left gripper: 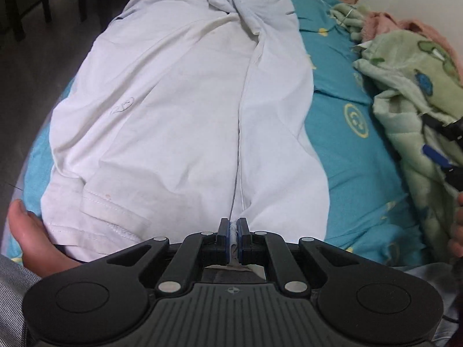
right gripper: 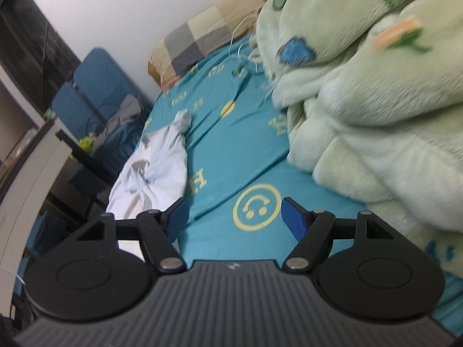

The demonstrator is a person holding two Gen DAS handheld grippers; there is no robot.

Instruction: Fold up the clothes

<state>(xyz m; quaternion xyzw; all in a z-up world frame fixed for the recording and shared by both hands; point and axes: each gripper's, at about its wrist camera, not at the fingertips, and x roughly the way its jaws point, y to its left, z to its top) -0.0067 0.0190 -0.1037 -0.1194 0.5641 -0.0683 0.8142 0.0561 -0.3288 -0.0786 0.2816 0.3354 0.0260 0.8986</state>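
The white shirt [left gripper: 185, 110] near hem is hidden behind the left gripper [left gripper: 232, 228] body. The right gripper [left gripper: 445, 150] is cut off at the right edge. The green blanket [right gripper: 361, 86] is motion-blurred, as is the chair [right gripper: 95, 86] clutter.

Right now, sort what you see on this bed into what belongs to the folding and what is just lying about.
Part of the job:
- white T-shirt, spread on the bed
- left claw, shut on its near edge
- right claw, open over the sheet

Just lying about:
- teal smiley-print bedsheet
- green fleece blanket
- checked pillow
- pink fabric
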